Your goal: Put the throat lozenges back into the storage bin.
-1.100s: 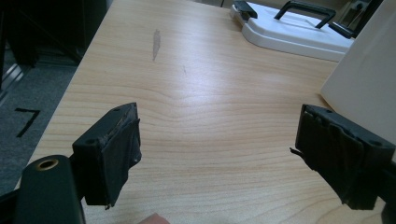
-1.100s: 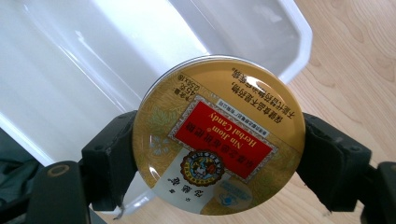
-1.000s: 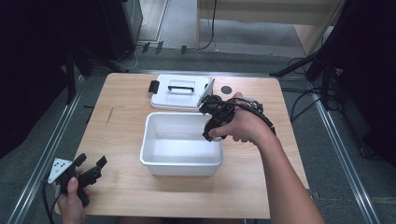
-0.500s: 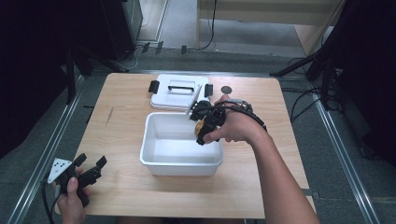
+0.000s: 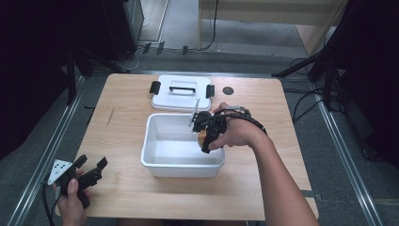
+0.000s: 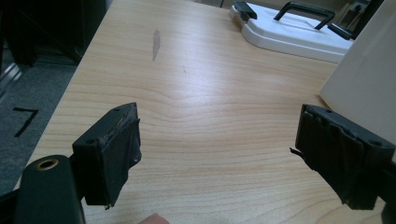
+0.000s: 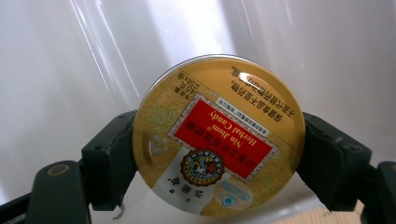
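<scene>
On the table point(image 5: 127, 197), a white tub point(image 5: 182, 165) is set open, its lid point(image 5: 181, 99) laid behind, so filling is judged intended. Over the tub's right rim, a round tin point(image 7: 218, 135) labelled "Nin Jiom Herbal Candy" is clamped edgewise by the right gripper point(image 5: 205, 135). At the near-left corner, the left gripper point(image 6: 233, 154) is held wide and empty.

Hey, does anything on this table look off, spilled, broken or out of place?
Nothing spilled or broken. The lid lies off the bin, behind it on the table. The table has a small dark scuff. The right tool grips a candy tin over the bin; its label reads upside down in that view.
</scene>
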{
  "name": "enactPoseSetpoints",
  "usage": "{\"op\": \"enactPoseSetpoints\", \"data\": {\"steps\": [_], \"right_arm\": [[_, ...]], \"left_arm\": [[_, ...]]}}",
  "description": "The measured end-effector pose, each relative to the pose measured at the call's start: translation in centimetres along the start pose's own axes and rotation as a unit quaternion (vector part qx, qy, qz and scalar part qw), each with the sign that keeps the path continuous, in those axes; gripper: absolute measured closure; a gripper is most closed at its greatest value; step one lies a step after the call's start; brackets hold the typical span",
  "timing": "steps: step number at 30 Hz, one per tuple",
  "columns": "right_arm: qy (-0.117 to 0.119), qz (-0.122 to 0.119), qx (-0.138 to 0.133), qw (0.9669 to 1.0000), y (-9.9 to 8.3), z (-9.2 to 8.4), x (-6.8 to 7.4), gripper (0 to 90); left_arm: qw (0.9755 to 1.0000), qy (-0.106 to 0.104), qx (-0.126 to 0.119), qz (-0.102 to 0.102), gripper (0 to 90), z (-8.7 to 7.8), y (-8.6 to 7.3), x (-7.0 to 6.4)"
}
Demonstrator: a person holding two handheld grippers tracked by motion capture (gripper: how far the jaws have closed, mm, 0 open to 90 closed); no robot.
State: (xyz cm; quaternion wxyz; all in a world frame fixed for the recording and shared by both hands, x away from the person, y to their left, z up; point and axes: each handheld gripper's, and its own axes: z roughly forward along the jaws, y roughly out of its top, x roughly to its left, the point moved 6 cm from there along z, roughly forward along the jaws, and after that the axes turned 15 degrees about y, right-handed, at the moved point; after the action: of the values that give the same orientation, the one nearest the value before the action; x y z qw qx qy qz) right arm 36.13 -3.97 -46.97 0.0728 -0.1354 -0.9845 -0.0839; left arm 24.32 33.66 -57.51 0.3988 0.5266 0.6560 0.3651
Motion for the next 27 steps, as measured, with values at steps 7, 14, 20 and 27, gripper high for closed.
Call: {"op": "enactPoseSetpoints", "data": {"steps": [7, 14, 20, 27], "right_arm": [[-0.012, -0.023, 0.011, 0.9996, -0.2, 1.9, -0.3, 20.3], [-0.056, -0.032, 0.026, 0.9975, 0.0, 3.0, -1.0, 20.0], [-0.077, -0.051, 0.040, 0.9949, 0.1, 3.5, -1.2, 19.9], [-0.077, -0.051, 0.044, 0.9948, 0.0, 3.7, -1.2, 18.8]], "left_arm": [[1.0000, 0.001, 0.000, 0.001, 14.8, 0.0, 0.0, 0.0], [1.0000, 0.001, 0.000, 0.000, 14.8, 0.0, 0.0, 0.0], [1.0000, 0.000, 0.001, 0.000, 14.8, 0.0, 0.0, 0.0], [1.0000, 0.000, 0.000, 0.000, 14.8, 0.0, 0.0, 0.0]]}}
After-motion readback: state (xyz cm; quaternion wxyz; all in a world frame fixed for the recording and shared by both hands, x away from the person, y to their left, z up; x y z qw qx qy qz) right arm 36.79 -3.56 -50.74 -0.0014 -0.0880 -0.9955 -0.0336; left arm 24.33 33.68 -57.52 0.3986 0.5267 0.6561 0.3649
